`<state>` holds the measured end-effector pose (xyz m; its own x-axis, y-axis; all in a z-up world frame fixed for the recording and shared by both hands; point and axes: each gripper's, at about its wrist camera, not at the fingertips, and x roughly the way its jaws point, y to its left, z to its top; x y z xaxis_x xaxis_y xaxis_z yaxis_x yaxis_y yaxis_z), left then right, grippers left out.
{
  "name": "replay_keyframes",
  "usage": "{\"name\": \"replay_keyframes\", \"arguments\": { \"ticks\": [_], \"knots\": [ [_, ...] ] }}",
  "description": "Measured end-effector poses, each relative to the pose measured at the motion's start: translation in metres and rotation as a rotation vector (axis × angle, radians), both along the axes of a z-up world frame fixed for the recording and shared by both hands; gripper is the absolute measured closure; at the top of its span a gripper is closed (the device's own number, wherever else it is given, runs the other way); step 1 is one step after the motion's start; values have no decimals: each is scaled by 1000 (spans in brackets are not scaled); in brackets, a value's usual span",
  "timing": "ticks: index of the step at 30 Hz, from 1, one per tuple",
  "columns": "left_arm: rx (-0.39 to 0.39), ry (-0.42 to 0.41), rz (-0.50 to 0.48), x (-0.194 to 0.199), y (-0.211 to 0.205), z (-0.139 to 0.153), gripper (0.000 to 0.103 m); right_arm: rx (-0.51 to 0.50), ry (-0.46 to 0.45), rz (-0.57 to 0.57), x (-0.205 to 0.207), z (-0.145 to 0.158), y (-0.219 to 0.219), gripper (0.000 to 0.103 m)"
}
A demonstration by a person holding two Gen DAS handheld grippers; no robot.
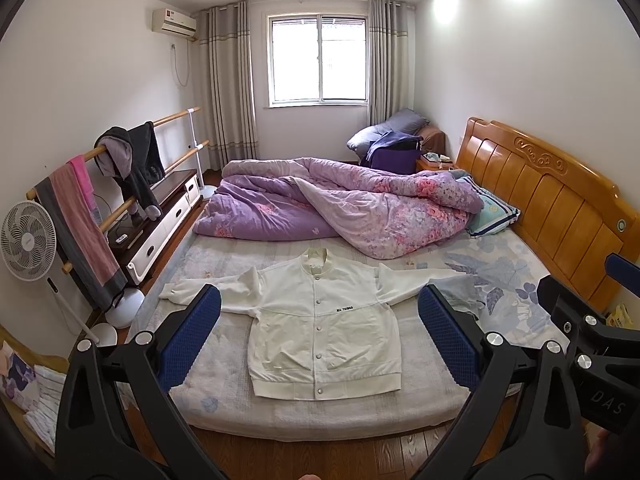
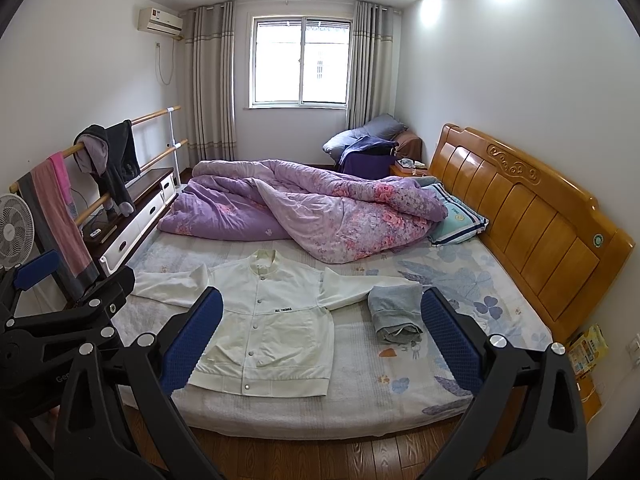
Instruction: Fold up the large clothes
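A white snap-button jacket (image 1: 320,328) lies flat and face up on the bed, sleeves spread to both sides; it also shows in the right wrist view (image 2: 264,320). My left gripper (image 1: 320,300) is open and empty, held above the foot of the bed, short of the jacket. My right gripper (image 2: 322,300) is open and empty, to the right of the left one. The right gripper's body shows at the right edge of the left wrist view (image 1: 580,320). The left gripper's body shows at the left edge of the right wrist view (image 2: 72,312).
A folded grey-blue garment (image 2: 396,312) lies on the bed right of the jacket. A purple floral duvet (image 1: 340,208) is bunched at the far side. A wooden headboard (image 1: 552,200) stands at right. A fan (image 1: 26,240), clothes rail (image 1: 120,148) and cabinet (image 1: 168,216) stand at left.
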<state>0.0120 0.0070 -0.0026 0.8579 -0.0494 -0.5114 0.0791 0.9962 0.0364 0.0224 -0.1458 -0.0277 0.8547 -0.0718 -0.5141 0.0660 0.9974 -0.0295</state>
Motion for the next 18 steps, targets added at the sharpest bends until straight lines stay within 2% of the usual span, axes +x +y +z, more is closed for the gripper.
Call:
{"name": "replay_keyframes", "arguments": {
  "ticks": [18],
  "knots": [
    [-1, 3, 0, 1, 0, -1, 5, -3, 1, 0, 1, 1, 3, 7]
  ]
}}
